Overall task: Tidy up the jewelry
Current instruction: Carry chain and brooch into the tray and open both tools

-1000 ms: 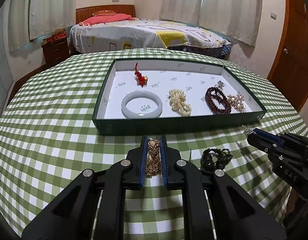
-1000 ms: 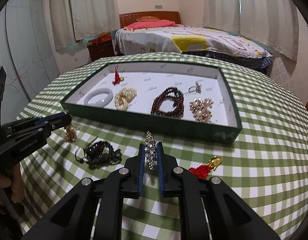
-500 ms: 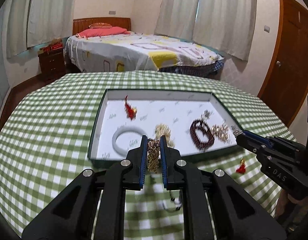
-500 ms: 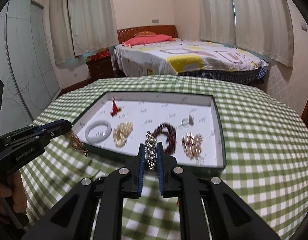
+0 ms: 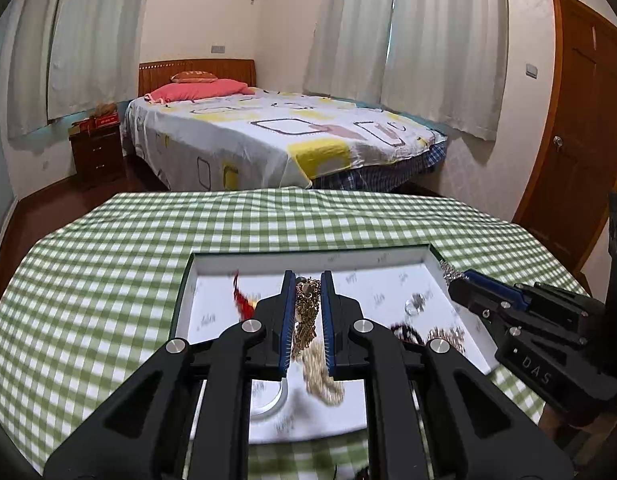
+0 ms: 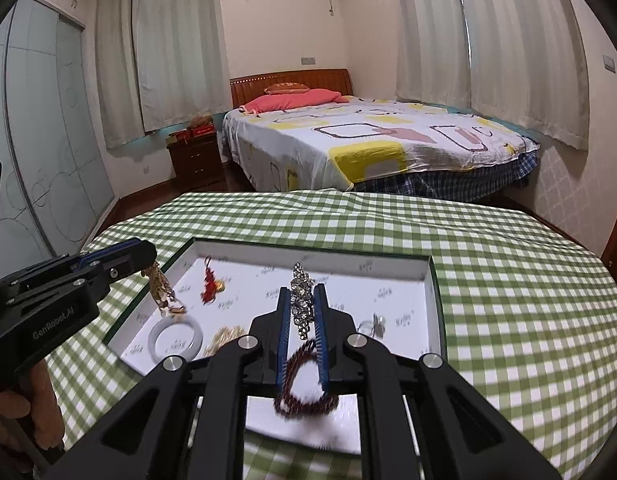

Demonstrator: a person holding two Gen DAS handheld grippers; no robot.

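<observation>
My left gripper (image 5: 307,280) is shut on a gold chain piece (image 5: 306,312), which hangs over the green-walled, white-lined tray (image 5: 268,266). My right gripper (image 6: 302,290) is shut on a silver rhinestone piece (image 6: 301,300) above the same tray (image 6: 396,268). In the tray lie a red tassel charm (image 6: 209,286), a pale jade bangle (image 6: 175,340), a pearl-gold bracelet (image 5: 324,380), a dark red bead bracelet (image 6: 304,396), a small ring (image 6: 374,324) and a gold cluster (image 5: 444,336). Each gripper shows in the other's view, the left gripper (image 6: 148,268) at the tray's left wall, the right gripper (image 5: 454,278) at its right wall.
The round table wears a green checked cloth (image 6: 508,280). Beyond it stand a bed (image 5: 276,136), a nightstand (image 5: 96,156) and a wooden door (image 5: 576,152). A hand (image 6: 12,408) grips the left tool's handle.
Both grippers have risen and moved forward from the near tablecloth to above the tray, each still carrying its piece. The black cord bracelet and loose red tassel on the cloth have dropped out of view.
</observation>
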